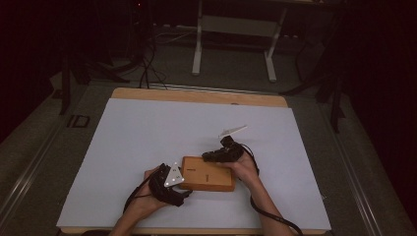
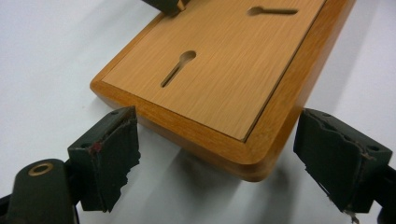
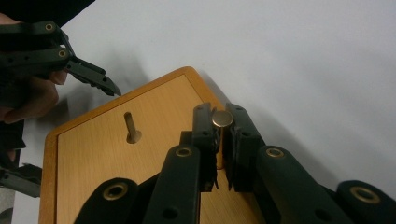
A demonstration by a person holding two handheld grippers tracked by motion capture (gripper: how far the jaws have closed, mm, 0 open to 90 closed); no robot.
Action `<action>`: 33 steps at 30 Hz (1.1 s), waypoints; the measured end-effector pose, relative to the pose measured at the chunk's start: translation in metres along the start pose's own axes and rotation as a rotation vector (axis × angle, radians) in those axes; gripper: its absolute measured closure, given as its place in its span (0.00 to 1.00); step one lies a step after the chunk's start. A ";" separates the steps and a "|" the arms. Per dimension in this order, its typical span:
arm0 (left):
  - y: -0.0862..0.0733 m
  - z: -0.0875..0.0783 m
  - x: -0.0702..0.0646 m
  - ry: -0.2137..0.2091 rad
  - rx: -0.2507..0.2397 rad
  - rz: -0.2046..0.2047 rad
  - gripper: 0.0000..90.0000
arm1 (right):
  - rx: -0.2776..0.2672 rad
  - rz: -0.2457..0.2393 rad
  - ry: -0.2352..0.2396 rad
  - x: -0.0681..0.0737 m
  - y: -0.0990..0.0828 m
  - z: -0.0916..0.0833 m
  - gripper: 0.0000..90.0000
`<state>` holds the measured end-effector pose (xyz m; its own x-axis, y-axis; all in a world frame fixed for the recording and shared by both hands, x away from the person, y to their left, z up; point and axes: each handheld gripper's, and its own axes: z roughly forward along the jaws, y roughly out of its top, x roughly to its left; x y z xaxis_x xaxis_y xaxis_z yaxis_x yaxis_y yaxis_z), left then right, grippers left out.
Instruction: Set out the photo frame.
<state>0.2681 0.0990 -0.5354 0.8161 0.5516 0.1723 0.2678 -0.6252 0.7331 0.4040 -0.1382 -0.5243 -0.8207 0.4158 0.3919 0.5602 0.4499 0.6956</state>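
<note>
A flat wooden board [image 1: 209, 174] with keyhole slots [image 2: 178, 68] lies on the white table cover near the front edge. My left gripper [image 1: 183, 186] is at the board's left end. Its jaws [image 2: 219, 135] stand open on either side of the near corner, and the pads do not touch the wood. My right gripper [image 1: 209, 157] comes in from the board's far right side. It [image 3: 223, 126] is shut on a small brass peg [image 3: 222, 119] held upright over the board's surface. The left gripper's fingers [image 3: 88, 74] show beyond a slot [image 3: 132, 127] in the right gripper view.
The white sheet [image 1: 147, 137] covers most of the wooden table [image 1: 196, 94], with bare room to the left, right and behind the board. Beyond the table are a dark floor, cables and a white desk frame [image 1: 197, 54].
</note>
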 end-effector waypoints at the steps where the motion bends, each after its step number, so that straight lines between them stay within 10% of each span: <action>1: 0.000 0.001 -0.001 0.005 0.001 0.007 0.16 | 0.002 0.005 0.001 0.000 0.000 0.000 0.93; 17: 0.009 0.008 -0.006 0.104 -0.024 0.108 0.17 | 0.038 0.060 0.012 -0.004 0.006 0.000 0.93; 33: 0.011 -0.002 0.008 0.081 -0.091 0.063 0.30 | 0.126 0.006 -0.061 0.002 0.018 0.001 0.85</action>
<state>0.2767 0.0982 -0.5248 0.7847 0.5579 0.2702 0.1665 -0.6095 0.7751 0.4125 -0.1279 -0.5113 -0.8110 0.4641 0.3562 0.5780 0.5416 0.6104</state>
